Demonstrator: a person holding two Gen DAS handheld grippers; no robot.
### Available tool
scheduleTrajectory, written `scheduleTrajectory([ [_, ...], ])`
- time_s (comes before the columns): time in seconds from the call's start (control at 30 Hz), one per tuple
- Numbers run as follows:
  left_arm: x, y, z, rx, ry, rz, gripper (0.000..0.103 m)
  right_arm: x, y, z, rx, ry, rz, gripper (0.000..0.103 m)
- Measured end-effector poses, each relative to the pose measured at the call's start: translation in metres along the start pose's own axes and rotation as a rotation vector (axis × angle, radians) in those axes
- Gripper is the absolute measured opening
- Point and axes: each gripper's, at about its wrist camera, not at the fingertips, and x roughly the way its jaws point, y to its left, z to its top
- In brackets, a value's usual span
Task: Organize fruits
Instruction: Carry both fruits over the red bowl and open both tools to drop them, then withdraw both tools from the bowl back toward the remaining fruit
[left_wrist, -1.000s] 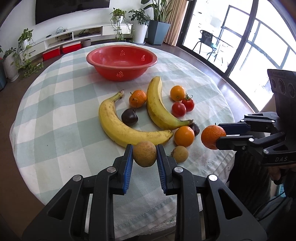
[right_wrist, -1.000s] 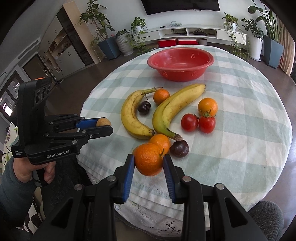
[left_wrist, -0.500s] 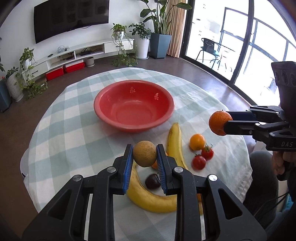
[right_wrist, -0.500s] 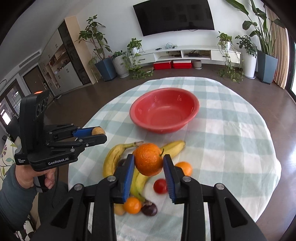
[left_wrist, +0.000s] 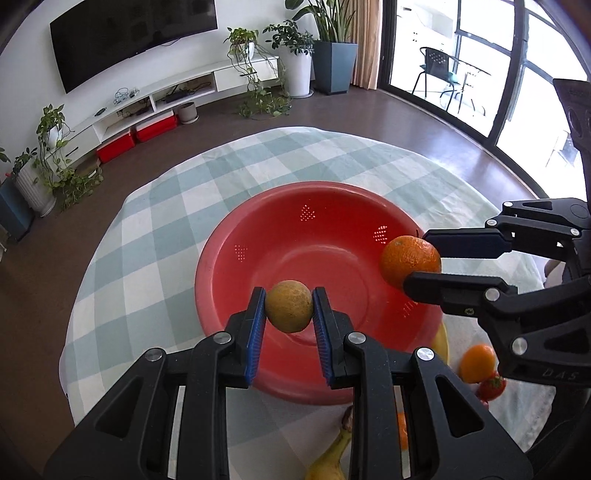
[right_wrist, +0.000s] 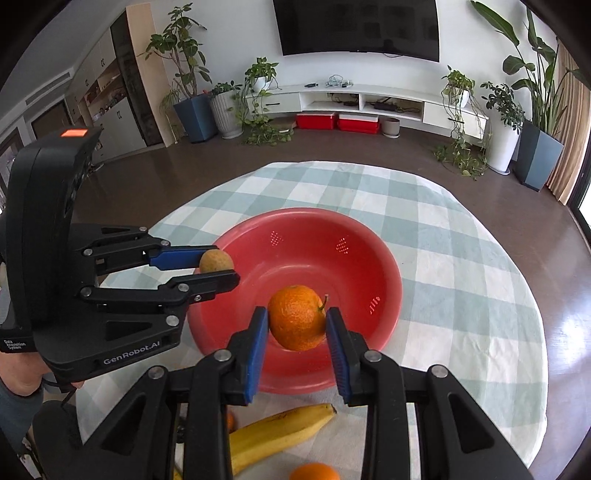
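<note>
The red bowl sits on the round table with the green-and-white checked cloth, and it has nothing inside, just bare red plastic with a few little patches of drain holes. Both fruits hang right over it. The left gripper is pinching a small brownish-yellow round fruit between its blue pads above the near side of the bowl. The right gripper is clamped on an orange, stem pointing off to the right, also above the bowl. The 2 grippers are near each other but not touching. The rest of the fruit is on the cloth on the near side of the bowl: a banana, another orange, a red tomato. A hand holds the left gripper's handle. TV and potted plants line the far wall.
</note>
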Motion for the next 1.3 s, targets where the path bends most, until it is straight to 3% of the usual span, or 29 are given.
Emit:
scheduleTrajectory([
  [0.4,0.057,-0.005,-0.009,0.016,0.076,-0.002,0.023,0.044,-0.007,-0.002,-0.019,0.078,-0.043,0.035],
  [0.93,0.064,-0.011,-0.017,0.029,0.077,0.049,0.024,0.053,-0.006,-0.010,-0.037,0.100,-0.081,0.036],
  [1.07,0.058,-0.010,-0.017,0.021,0.060,0.064,0.031,0.048,-0.007,-0.009,-0.025,0.089,-0.090,0.039],
  [1.17,0.047,-0.009,-0.016,0.018,0.032,0.085,0.047,0.039,-0.006,-0.008,-0.021,0.068,-0.095,0.040],
  [1.3,0.023,-0.007,-0.016,0.001,-0.017,0.097,0.055,0.014,-0.001,-0.009,-0.030,0.013,-0.106,0.054],
])
